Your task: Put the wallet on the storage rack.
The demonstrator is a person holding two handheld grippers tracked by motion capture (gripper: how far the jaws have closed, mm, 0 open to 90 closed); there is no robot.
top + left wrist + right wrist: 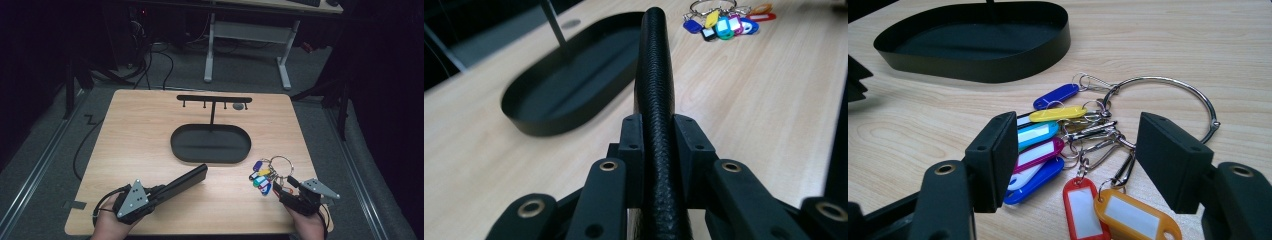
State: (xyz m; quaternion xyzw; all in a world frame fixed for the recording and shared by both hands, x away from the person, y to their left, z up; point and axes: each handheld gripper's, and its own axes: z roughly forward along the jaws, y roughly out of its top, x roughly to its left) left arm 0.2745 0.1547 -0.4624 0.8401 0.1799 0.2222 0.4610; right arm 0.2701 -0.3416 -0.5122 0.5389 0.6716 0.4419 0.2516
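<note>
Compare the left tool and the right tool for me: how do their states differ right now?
The left tool is shut on a black textured case, gripped edge-on; the right tool stands open with nothing clamped. The left tool's case juts toward the black oval tray; the right tool has the bunch of coloured key tags and their metal ring lying on the table between its pads. Both sit low at the near edge of the wooden table.

My right gripper (1075,165) hangs low over the counter (1198,45) with its two black jaws standing wide apart. Between them lies a bunch of key tags (1058,150): blue, yellow, light blue, magenta, red and orange, all clipped to a large metal ring (1193,97) that rests flat on the wood. Neither jaw presses on the tags. Farther off sits a black oval tray (998,67).
</note>
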